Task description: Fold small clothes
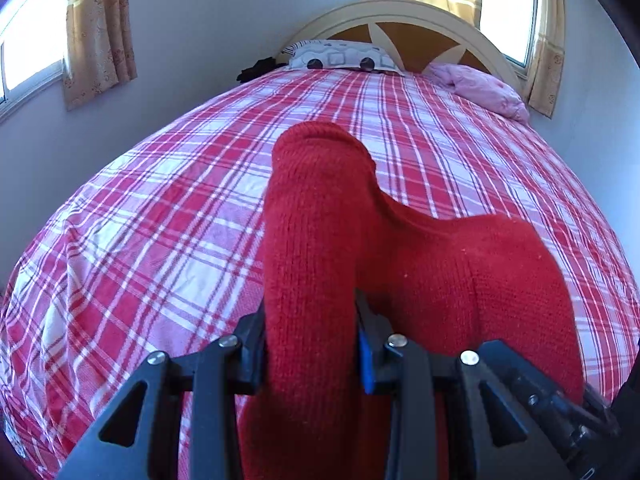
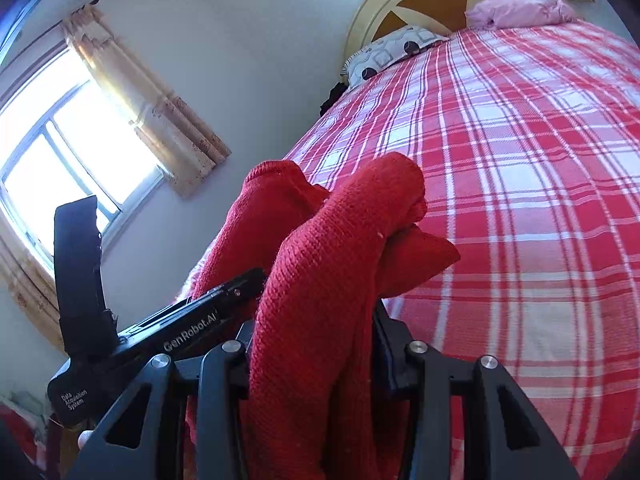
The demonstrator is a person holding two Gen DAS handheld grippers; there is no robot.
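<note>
Over the bed (image 1: pixel 140 220), left wrist view: both windows show w/ yellow curtains (image 1: pixel 100 28), plus the whole headboard (image 1: pixel 400 16), a patterned pillow (image 1: pixel 340 56) and a pink pillow (image 1: pixel 480 86) at the far end. Red knit garment (image 1: pixel 320 220) fills the middle, thick ribbed wool, bunched into a tall hump straight ahead w/ a second fold spreading off to the right over the plaid sheet. Left gripper (image 1: pixel 312 340) is clamped on it: a roll of the knit runs btwn the two fingers, filling the gap, and rises past the tips (fingertips themselves mostly buried in cloth).

Right wrist view: only one window (image 2: pixel 68 148), seen at a tilt, and something the other view lacks, the left gripper body lying at lower left, w/ a black strap (image 2: pixel 78 272) sticking up from it. Garment (image 2: pixel 320 280) again bright red, coarse knit, in two rounded humps; a corner droops onto the sheet at right. Right gripper (image 2: pixel 316 340) grips a thick roll of it, fingers pressed on either side, cloth bulging up and beyond them. Garment is held up btwn both grippers at the near end of the bed.
</note>
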